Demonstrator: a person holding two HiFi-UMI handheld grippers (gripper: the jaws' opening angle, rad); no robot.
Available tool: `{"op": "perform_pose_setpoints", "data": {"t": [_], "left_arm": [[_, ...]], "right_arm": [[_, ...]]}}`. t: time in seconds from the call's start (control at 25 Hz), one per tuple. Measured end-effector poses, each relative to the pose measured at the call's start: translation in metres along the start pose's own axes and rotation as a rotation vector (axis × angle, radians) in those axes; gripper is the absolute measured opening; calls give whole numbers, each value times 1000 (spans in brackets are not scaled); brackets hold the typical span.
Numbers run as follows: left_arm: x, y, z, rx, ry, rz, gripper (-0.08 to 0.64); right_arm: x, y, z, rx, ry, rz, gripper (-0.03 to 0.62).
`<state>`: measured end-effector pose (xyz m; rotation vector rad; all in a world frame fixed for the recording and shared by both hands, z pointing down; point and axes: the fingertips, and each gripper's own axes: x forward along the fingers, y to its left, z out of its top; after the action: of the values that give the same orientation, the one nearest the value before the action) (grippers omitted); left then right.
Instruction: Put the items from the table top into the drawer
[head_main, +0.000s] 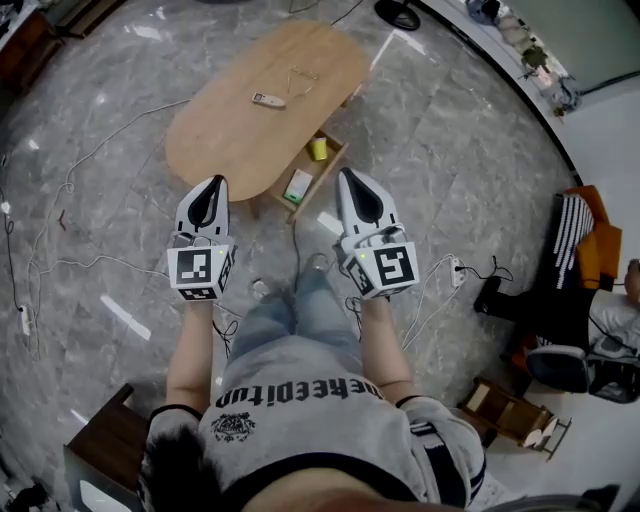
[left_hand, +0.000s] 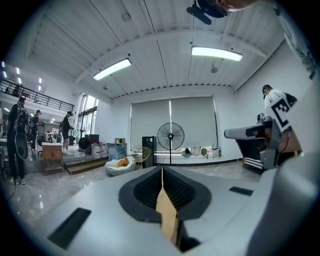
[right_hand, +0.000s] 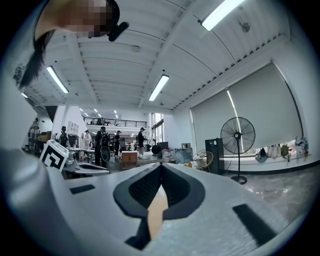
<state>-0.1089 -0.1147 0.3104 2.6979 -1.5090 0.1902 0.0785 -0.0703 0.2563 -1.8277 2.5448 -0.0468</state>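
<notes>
On the grey stone floor (head_main: 470, 130), oval wooden table (head_main: 240, 140), drawer (head_main: 325, 178) open; left gripper (head_main: 215, 182) and right gripper (head_main: 347, 174), both closed and empty, held above the floor before the table; green-white box (head_main: 298, 186) and yellow object (head_main: 318, 149) in the drawer; small remote-like item (head_main: 268, 100) on the tabletop

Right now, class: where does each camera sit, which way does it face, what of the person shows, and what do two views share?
Head view: on the head, looking steeply down at the table and open drawer; arms, legs, left gripper and right gripper show.
Left gripper view: on the left gripper, facing level across a hall; shut jaws, the right gripper at right.
Right gripper view: on the right gripper, facing level across the hall; shut jaws, left gripper at left.
Shared: both gripper views show the fan.
</notes>
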Motion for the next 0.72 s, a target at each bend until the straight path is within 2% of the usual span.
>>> {"op": "perform_pose_setpoints", "data": {"t": [0.44, 0.72], "left_arm": [[-27, 4, 56, 35, -125, -2, 12], [-44, 18, 73, 4, -170, 18, 12]], "right_arm": [[-14, 21, 39, -43, -62, -23, 2], [-22, 31, 54, -61, -85, -35, 2]]}}
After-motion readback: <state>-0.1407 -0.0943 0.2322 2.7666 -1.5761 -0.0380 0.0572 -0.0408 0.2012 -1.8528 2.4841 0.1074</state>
